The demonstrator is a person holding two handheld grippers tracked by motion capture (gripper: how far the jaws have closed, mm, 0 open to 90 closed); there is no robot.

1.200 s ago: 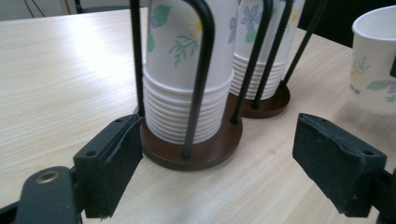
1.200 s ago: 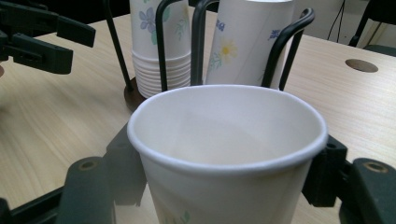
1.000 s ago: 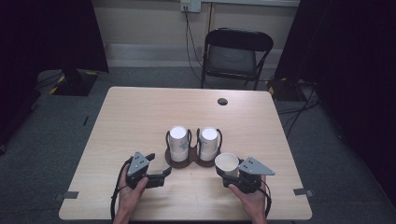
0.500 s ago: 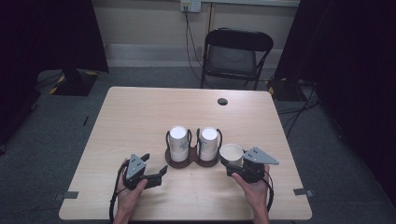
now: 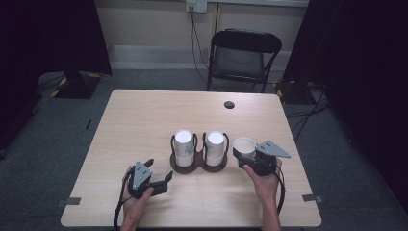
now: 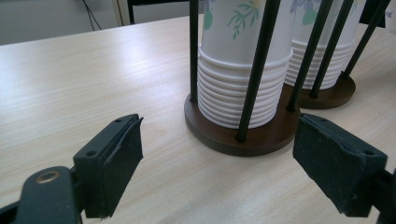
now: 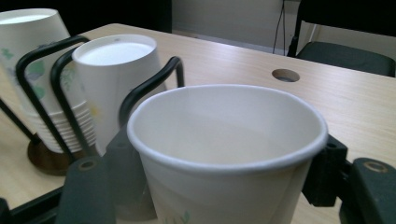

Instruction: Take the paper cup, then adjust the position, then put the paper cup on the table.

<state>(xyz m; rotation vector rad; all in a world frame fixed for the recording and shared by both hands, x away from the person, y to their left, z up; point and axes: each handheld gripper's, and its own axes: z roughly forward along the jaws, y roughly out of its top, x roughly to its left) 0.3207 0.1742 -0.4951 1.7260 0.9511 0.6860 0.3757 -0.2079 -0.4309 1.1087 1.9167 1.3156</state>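
Right gripper view puts the paper cup (image 7: 227, 154) front and centre: it stands upright, mouth up, white inside, with a black jaw pressed against each side of its wall, so the right gripper (image 5: 251, 156) has it clamped. From the high view, that cup (image 5: 244, 145) sits just beside the right-hand stack of the cup holder (image 5: 199, 164), near the table's (image 5: 144, 115) front right part, and whether its base touches the wood I cannot tell. The holder is a dark wooden double base with black wire loops, and each loop keeps a stack of upturned cups: the left stack (image 5: 183, 147) and the right stack (image 5: 215, 147), side by side. Over on the other side, the left gripper (image 5: 159, 177) rests low near the table's front edge, jaws spread wide with nothing between them, pointing at the holder's base (image 6: 243, 135). Beyond the table stands a folding chair (image 5: 240, 57), and a round cable hole (image 5: 229, 104) marks the far side of the tabletop.
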